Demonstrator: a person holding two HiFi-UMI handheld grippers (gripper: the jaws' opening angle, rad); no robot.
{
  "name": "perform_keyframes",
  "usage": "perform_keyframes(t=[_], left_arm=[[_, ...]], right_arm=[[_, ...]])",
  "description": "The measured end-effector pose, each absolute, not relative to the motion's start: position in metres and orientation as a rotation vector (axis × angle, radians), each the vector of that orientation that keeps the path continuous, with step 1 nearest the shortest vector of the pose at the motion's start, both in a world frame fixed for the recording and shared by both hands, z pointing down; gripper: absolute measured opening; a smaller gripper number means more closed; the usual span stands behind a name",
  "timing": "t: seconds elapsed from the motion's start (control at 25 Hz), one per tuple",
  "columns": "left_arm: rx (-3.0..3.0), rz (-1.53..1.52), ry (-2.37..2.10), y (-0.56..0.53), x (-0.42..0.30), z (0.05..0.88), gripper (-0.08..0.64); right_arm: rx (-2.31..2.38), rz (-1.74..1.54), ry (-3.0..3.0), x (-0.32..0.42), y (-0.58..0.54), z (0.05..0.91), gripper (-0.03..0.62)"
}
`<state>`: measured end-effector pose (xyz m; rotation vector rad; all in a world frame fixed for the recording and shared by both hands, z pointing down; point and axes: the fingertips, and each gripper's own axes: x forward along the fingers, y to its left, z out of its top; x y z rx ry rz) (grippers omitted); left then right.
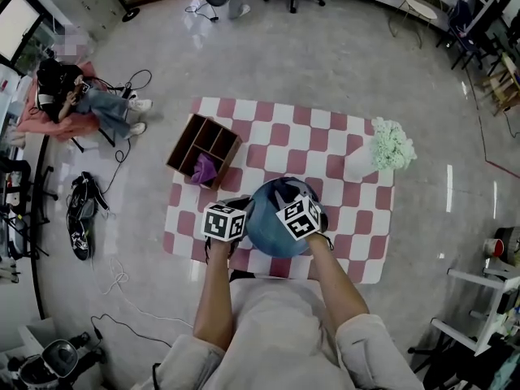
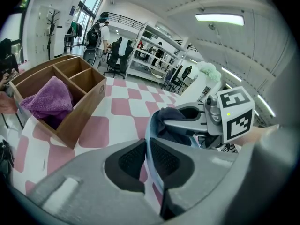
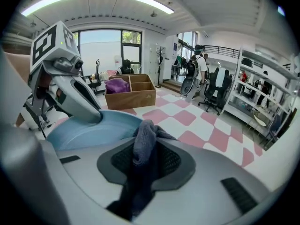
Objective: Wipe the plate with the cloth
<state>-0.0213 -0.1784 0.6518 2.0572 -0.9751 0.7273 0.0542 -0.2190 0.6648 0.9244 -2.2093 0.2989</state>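
Above the pink-checked counter (image 1: 357, 242), the left gripper (image 2: 146, 162) is clamped on the rim of the blue plate (image 1: 268, 227), held off the surface; the right gripper (image 3: 144, 161) pinches the dark cloth (image 3: 143, 136) against the plate's face

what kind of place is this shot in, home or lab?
Probably an open lab or office workspace, not a home: swivel office chairs, metal shelving racks, strip ceiling lights, and loose cables on the floor.
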Motion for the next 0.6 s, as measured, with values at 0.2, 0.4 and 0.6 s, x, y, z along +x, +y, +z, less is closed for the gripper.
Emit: perform_keyframes(t=[0.2, 0.4, 0.6], left_arm=[[2.058, 0.719, -0.966, -0.177, -0.021, 0.651, 0.032], [2.056, 0.709, -0.958, -0.176, -0.022, 0.653, 0.032], [2.045, 0.707, -0.962, -0.176, -0.024, 0.657, 0.032]], right_arm=[[0.919, 0.253, -2.141, 0.084, -0.211, 0.672, 0.094], [0.878, 0.226, -2.065, 0.111, -0.191, 0.682, 0.094], [0.764, 0.137, -2.01, 0.125, -0.159, 0.692, 0.094]])
